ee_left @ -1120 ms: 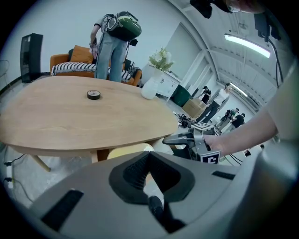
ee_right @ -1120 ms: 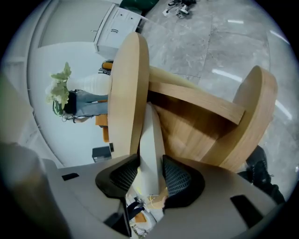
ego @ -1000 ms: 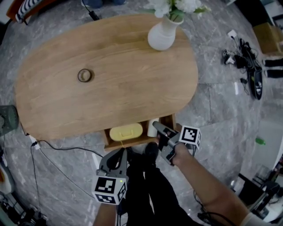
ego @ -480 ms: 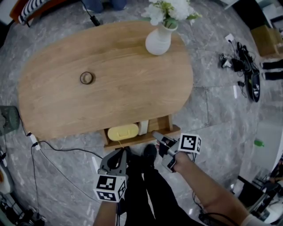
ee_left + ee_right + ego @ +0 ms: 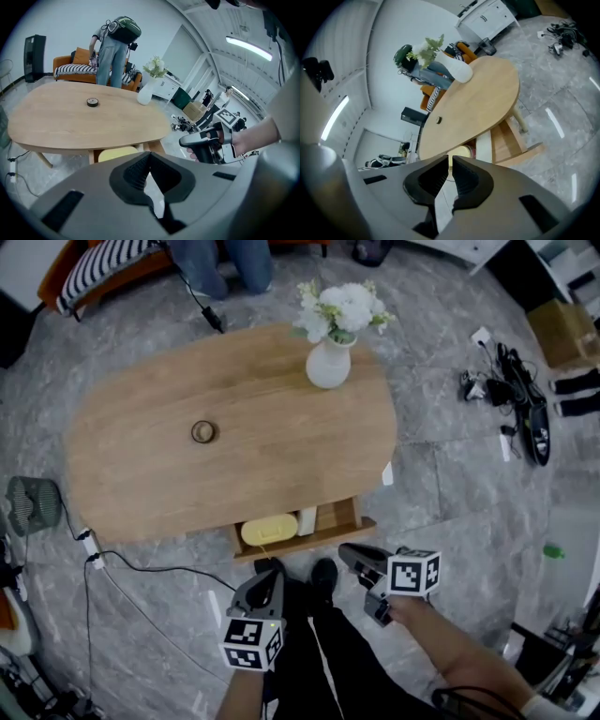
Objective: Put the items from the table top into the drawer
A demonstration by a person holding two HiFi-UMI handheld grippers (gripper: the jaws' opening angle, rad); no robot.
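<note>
While the drawer stands open at the near edge of the table, the right gripper has just closed on nothing. The left gripper is pinched together, empty.

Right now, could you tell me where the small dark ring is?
In the head view the small dark ring lies on the table's left half, well left of the white vase.

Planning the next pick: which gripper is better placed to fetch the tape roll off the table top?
Left. The tape roll lies toward the table's left, nearer the left gripper; the right gripper, jaws just closing empty, is farther off.
</note>
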